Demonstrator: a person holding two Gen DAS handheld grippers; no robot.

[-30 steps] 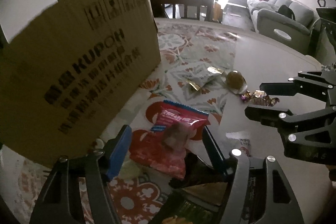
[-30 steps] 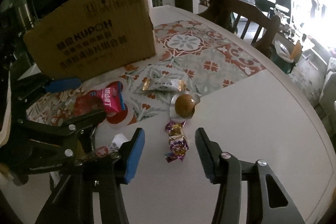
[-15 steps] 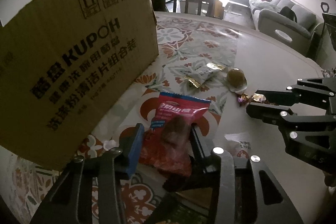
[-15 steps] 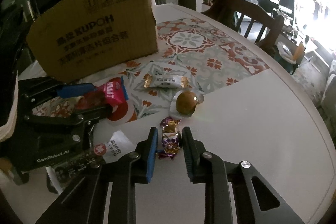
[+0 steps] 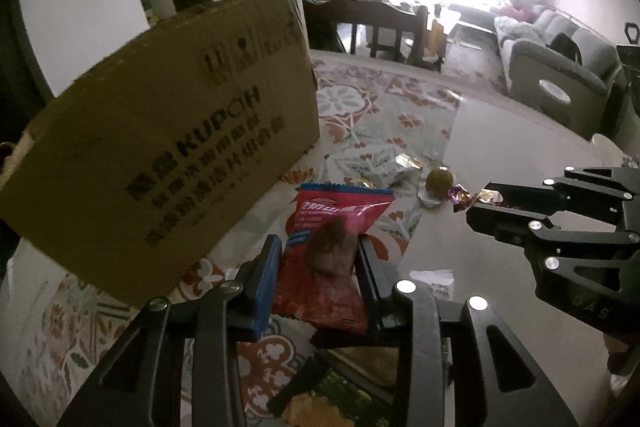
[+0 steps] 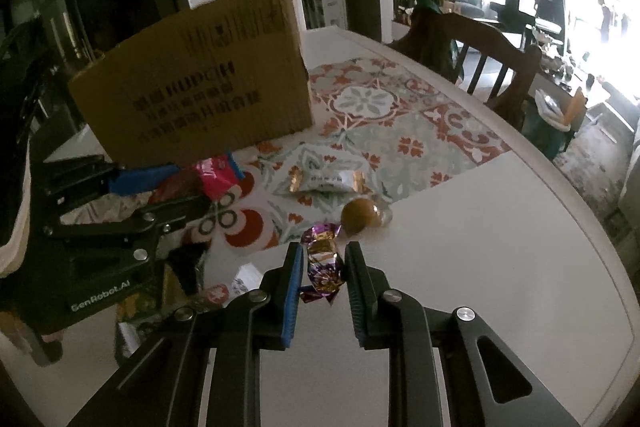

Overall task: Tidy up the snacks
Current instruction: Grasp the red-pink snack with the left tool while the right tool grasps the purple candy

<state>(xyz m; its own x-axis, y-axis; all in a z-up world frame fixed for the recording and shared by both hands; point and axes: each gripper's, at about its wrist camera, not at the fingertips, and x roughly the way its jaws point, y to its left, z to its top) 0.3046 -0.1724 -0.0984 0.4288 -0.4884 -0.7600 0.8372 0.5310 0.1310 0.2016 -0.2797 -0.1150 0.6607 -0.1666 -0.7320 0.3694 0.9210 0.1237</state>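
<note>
We have the left gripper (image 5: 316, 263) clenched on the red snack packet (image 5: 332, 247), its jaws having just been closing onto the crumpled lower half so the printed top fans free toward twelve o'clock. The packet looks raised off the patterned runner (image 5: 384, 123), though motion blur leaves us unsure whether its tail drags. The right gripper (image 6: 322, 267) has likewise just been closing, and now pinches the purple foil candy (image 6: 323, 261) across its middle, twisted ends poking out above and below the pads. Gripping both at the waist seems sensible: thin wrappers slip if caught by an edge. The cardboard box (image 6: 200, 83) stands at ten o'clock from the candy, near enough to serve as the likely destination. Still lying loose are the white wrapped bar (image 6: 328, 181) on the runner and the round brown sweet (image 6: 358, 217) at one o'clock just beyond the candy.
</note>
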